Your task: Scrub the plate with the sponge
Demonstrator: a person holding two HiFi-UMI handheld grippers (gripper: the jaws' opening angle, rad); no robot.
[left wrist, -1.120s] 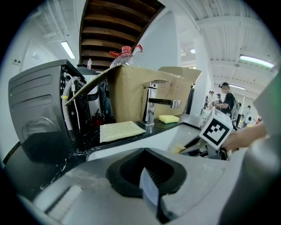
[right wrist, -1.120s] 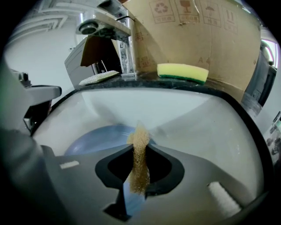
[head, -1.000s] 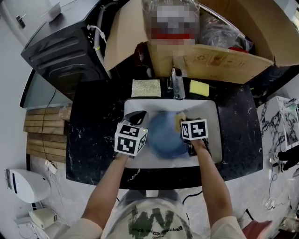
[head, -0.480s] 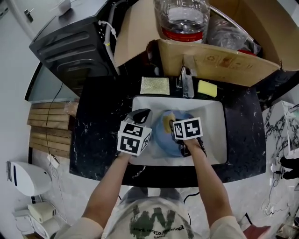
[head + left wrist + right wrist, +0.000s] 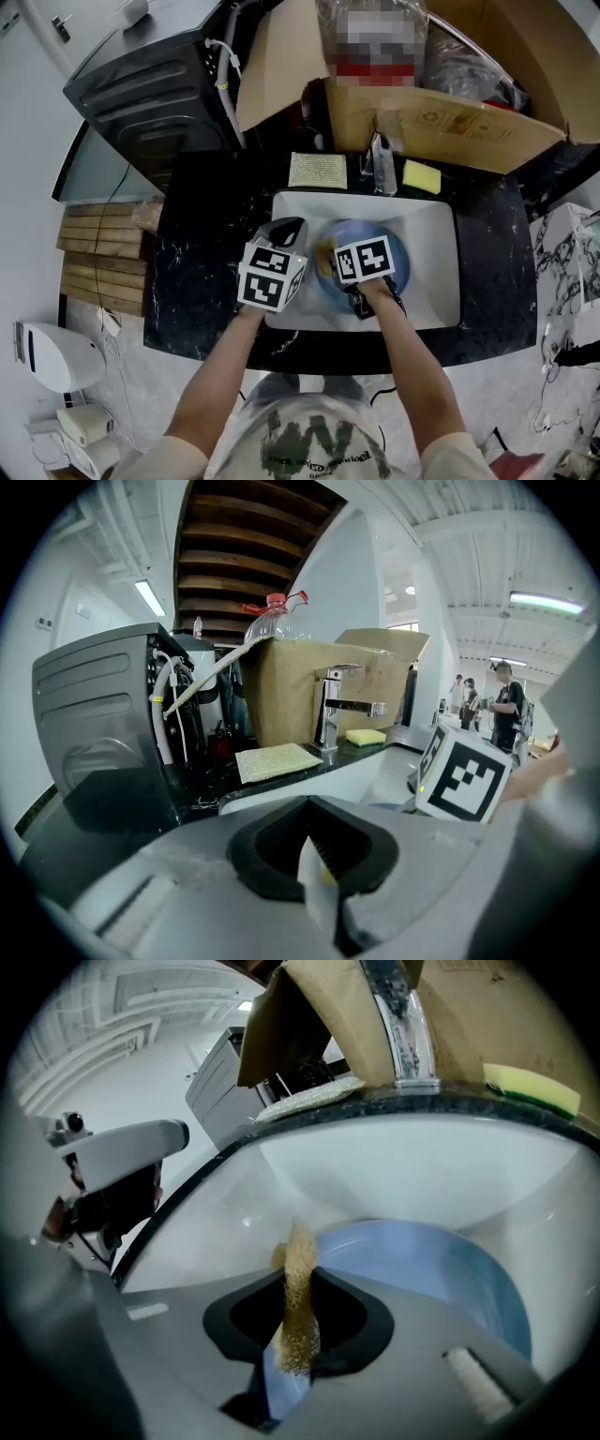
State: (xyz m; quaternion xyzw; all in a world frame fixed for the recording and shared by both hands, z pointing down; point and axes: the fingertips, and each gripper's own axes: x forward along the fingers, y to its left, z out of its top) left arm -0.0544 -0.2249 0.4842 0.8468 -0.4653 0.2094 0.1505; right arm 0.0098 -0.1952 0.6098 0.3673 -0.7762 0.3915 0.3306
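A blue plate [image 5: 380,265] lies in the white sink [image 5: 431,220]; it also shows in the right gripper view as the plate [image 5: 450,1260]. My right gripper [image 5: 336,261] is shut on a tan sponge [image 5: 324,255], which stands squeezed thin between the jaws, sponge [image 5: 298,1288], over the plate's left part. My left gripper [image 5: 284,231] hovers at the sink's left rim, apart from the plate. Its jaws [image 5: 319,874] are shut with only a thin pale sliver between them. The right gripper's marker cube [image 5: 464,775] appears at its right.
A chrome faucet [image 5: 382,169] stands behind the sink, with a yellow-green sponge [image 5: 422,175] to its right and a scouring cloth [image 5: 317,171] to its left. A cardboard box [image 5: 450,112] overhangs the back. A black appliance [image 5: 150,84] sits far left beside the dark countertop [image 5: 206,244].
My right gripper has carried the sponge leftward across the plate, from its right side to its left part. The left gripper has stayed at the sink's left rim.
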